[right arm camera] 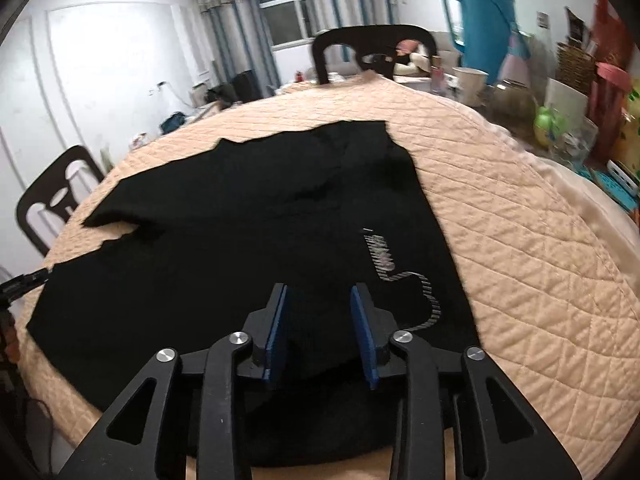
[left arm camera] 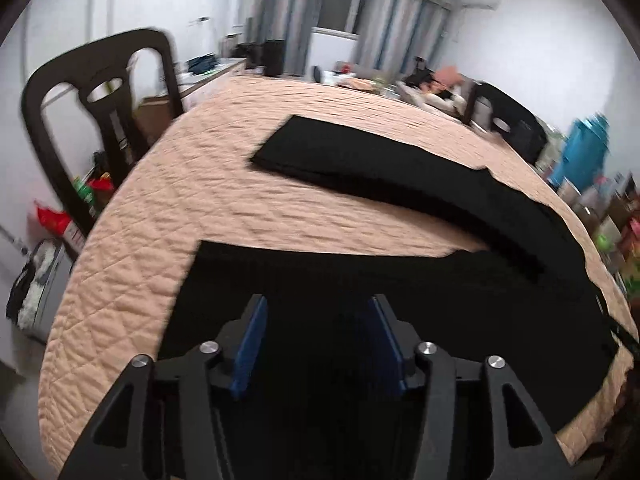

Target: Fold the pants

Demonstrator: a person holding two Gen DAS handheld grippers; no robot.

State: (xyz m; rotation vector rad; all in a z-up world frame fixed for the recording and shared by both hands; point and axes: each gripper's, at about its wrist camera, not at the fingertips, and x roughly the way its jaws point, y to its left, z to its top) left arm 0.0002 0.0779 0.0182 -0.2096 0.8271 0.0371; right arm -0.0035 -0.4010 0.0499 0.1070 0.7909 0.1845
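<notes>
black pants [left arm camera: 400, 280] flat on quilted table [left arm camera: 160, 200]; l gripper [left arm camera: 320, 320] & r gripper [right arm camera: 320, 312] jaws apart, nothing clamped.

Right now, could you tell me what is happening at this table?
A person is folding black pants on a table covered with a peach quilted cloth, working with a handheld gripper in each hand. The pants lie flat, with the two legs spread apart in the left wrist view. The left gripper is over the nearer leg and the right gripper is over the part with the striped drawstring. Both have their jaws apart and nothing pinched, so no fold is in progress yet.
</notes>
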